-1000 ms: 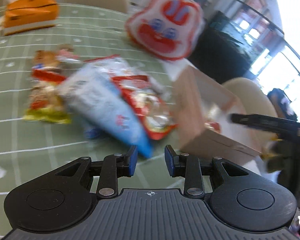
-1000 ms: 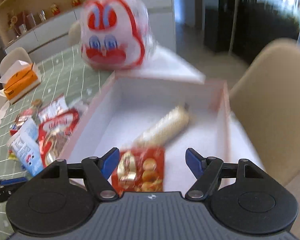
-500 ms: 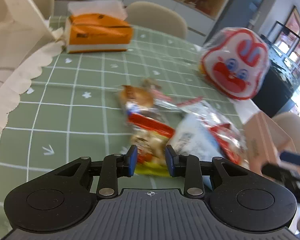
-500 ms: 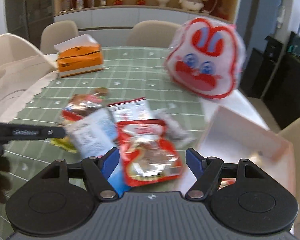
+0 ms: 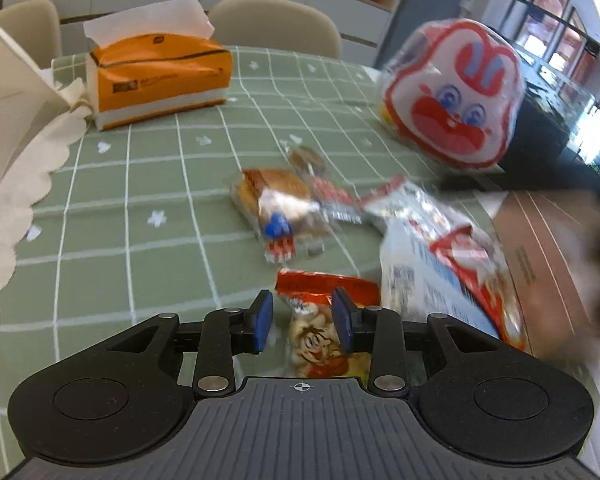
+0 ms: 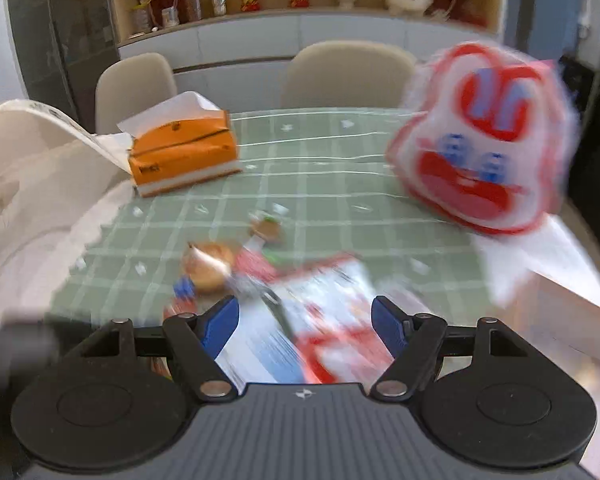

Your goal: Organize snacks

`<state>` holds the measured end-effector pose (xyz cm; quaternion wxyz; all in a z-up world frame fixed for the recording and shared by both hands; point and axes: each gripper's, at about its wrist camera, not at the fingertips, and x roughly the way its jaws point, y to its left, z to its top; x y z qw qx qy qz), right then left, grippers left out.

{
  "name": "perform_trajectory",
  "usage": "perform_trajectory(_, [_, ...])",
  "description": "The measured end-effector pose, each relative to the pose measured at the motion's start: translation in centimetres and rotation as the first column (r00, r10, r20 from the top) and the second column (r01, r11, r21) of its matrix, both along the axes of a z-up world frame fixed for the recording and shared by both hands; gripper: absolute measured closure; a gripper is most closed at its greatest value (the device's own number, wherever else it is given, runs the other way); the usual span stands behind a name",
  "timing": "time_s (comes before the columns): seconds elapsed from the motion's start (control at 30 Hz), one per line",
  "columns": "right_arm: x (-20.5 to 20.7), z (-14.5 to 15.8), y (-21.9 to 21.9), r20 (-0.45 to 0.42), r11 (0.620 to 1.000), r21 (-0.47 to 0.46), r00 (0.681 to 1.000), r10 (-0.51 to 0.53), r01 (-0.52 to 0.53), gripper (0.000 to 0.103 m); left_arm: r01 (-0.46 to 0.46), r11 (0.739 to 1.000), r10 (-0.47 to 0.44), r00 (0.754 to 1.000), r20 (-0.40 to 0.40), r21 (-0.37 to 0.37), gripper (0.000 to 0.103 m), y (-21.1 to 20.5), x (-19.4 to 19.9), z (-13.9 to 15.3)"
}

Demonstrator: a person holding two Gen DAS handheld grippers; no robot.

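Most of the sorting looks still to be done: a pile of snacks lies loose on the green checked cloth [image 5: 112,216], and none of them is gripped. Far left stands an orange tissue box [image 5: 158,76], well apart from the pile and probably not part of the job. In the middle of the cloth lies a wrapped bun [image 5: 274,200] with a small round cookie [image 5: 306,158] just beyond it. Nearer, the left gripper [image 5: 303,326] hangs over an orange-red peanut pack [image 5: 324,328]; its jaws have just been opening a little and stand narrow, with the pack seen between them but not pinched as far as I can tell. Right of that, a white-and-blue bag [image 5: 424,280] and a red bag [image 5: 466,252] overlap. The right gripper [image 6: 302,326] hovers above these two, jaws wide and empty; its view is blurred. Far right stands a big rabbit-face bag [image 5: 454,92], upright, and at the near right edge the cardboard box [image 5: 540,248], whose inside is not visible here, so what is already stowed cannot be told.
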<state>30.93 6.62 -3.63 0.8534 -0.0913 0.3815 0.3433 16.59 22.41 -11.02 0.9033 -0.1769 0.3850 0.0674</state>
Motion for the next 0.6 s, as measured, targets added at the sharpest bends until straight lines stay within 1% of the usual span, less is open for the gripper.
perform_trajectory(0.07, [2.3,-0.7,3.2,-0.072,1.000,0.015,0.997,0.004,-0.003,0.029,0.009,1.000,-0.009,1.000,-0.004,-0.011,0.066,0.1,-1.4,0.1])
perform_trajectory(0.1, [3.4,-1.2,4.8,-0.093,1.000,0.009,0.996,0.002,-0.001,0.029,0.011,1.000,-0.011,1.000,-0.004,-0.019,0.067,0.2,-2.0,0.2])
perform_trajectory(0.17, [5.6,-2.5,7.9,-0.091,0.999,-0.033,0.995,-0.041,0.038,0.029,-0.001,0.998,0.002,1.000,0.008,-0.065,0.067,0.7,-3.5,0.4])
perform_trajectory(0.23, [7.2,-3.9,10.3,-0.095,0.995,-0.077,0.993,-0.068,0.061,0.029,-0.036,0.992,0.039,0.999,0.027,-0.124,0.067,1.6,-5.3,0.6])
perform_trajectory(0.33, [9.0,-5.9,12.3,-0.081,0.983,-0.157,0.991,-0.108,0.094,0.030,-0.078,0.983,0.085,0.996,0.039,-0.167,0.067,2.6,-7.2,0.9])
perform_trajectory(0.37, [9.3,-6.2,12.4,-0.081,0.982,-0.159,0.989,-0.120,0.106,0.041,-0.089,0.979,0.098,0.994,0.040,-0.182,0.067,2.9,-7.7,0.9])
perform_trajectory(0.4, [9.3,-6.4,12.0,-0.083,0.983,-0.141,0.988,-0.129,0.116,0.058,-0.102,0.974,0.112,0.993,0.042,-0.202,0.067,3.2,-8.2,0.9])
perform_trajectory(0.43, [9.1,-6.4,11.6,-0.100,0.987,-0.123,0.988,-0.119,0.106,0.065,-0.111,0.968,0.124,0.991,0.046,-0.223,0.067,3.4,-8.6,0.9])
perform_trajectory(0.47, [8.9,-6.4,11.2,-0.127,0.991,-0.110,0.987,-0.095,0.081,0.066,-0.116,0.964,0.131,0.990,0.049,-0.238,0.067,3.5,-8.8,0.9])
perform_trajectory(0.5, [8.3,-6.3,10.7,-0.131,0.993,-0.107,0.989,-0.072,0.058,0.068,-0.118,0.961,0.135,0.989,0.053,-0.249,0.067,3.6,-8.9,1.0])
perform_trajectory(0.6, [5.2,-6.0,9.1,-0.111,0.990,-0.137,0.993,0.030,-0.045,0.069,-0.116,0.960,0.135,0.989,0.057,-0.254,0.067,3.2,-8.8,1.0])
